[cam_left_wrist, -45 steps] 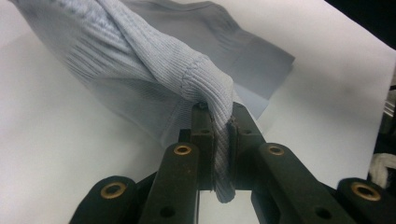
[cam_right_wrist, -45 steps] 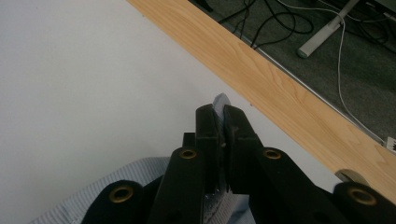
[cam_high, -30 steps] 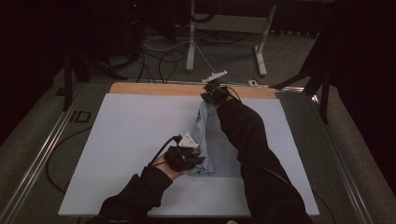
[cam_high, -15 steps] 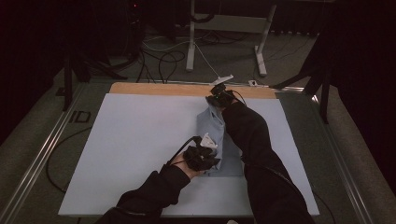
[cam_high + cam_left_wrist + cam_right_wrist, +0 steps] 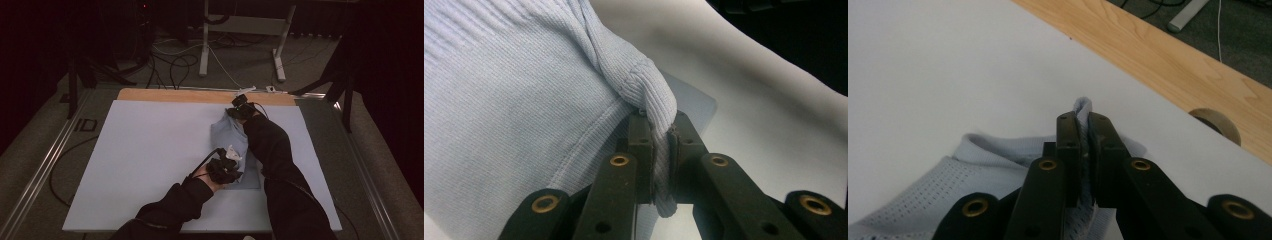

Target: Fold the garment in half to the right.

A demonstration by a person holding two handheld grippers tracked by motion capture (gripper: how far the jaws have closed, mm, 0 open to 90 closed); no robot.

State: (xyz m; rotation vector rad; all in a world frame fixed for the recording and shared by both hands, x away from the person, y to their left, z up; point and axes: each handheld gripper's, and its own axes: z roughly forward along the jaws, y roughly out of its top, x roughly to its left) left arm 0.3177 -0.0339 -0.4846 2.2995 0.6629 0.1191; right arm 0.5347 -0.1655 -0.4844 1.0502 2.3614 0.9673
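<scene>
A light blue knit garment (image 5: 231, 139) lies on the white table top (image 5: 150, 150), right of centre, stretched from near to far. My left gripper (image 5: 226, 169) is at its near end, shut on a ribbed fold of the garment (image 5: 524, 100); the cloth is pinched between the left gripper's (image 5: 659, 121) pads. My right gripper (image 5: 239, 107) is at the far end, close to the wooden strip (image 5: 200, 96). The right gripper (image 5: 1083, 119) is shut on a thin edge of the garment (image 5: 998, 150), which pokes up between its tips. The person's dark right sleeve (image 5: 272, 150) hides the cloth's right side.
A wooden strip runs along the table's far edge, with a round hole (image 5: 1215, 125) in it near my right gripper. Beyond it are floor cables (image 5: 175, 65) and white stand legs (image 5: 205, 45). A metal rail (image 5: 45, 165) runs along the left side.
My left gripper has carried its end of the garment to the right, toward the right arm. My right gripper has shifted slightly right and lower. The cloth now lies narrower.
</scene>
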